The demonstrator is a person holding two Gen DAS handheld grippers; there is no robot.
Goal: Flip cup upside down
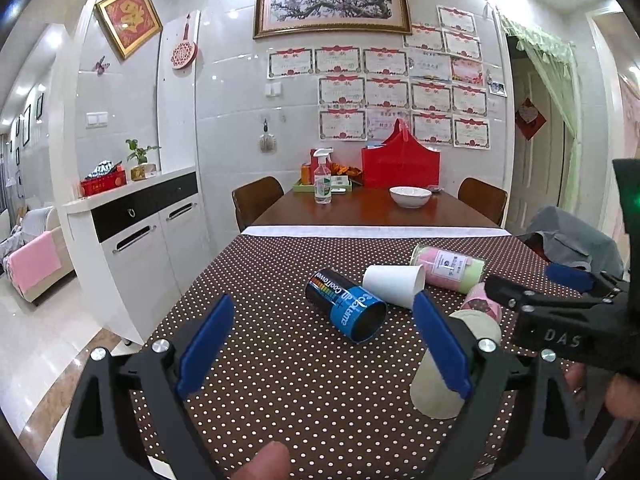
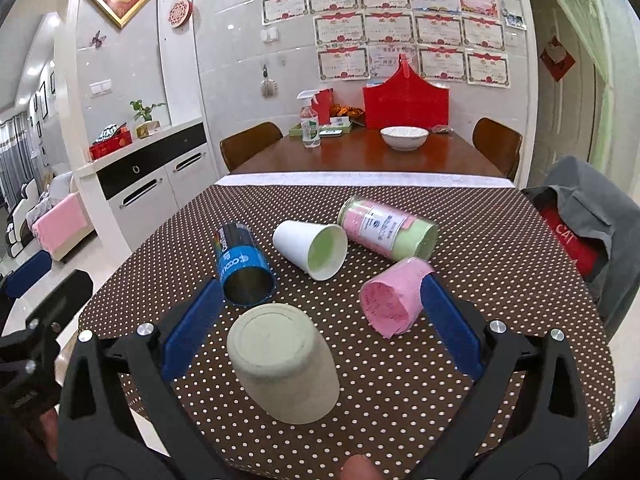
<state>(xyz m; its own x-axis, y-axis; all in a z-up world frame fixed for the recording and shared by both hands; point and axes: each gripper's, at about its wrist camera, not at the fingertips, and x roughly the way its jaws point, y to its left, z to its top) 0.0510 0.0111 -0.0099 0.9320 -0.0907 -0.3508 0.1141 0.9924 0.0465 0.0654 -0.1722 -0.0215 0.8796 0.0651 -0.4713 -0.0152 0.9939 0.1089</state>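
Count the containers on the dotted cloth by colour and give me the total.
Beige cup: 1
White cup: 1
Pink cup: 1
Blue-black can: 1
Pink-green jar: 1
Total: 5

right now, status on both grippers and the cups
Left gripper open, empty. Right gripper open, straddling the beige cup, already upside down. White paper cup, pink paper cup, blue-black can lying sideways close by.

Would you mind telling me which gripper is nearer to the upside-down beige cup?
Right. The right gripper is open with the beige cup between its fingers; the left gripper, also open, is off to the cup's left.
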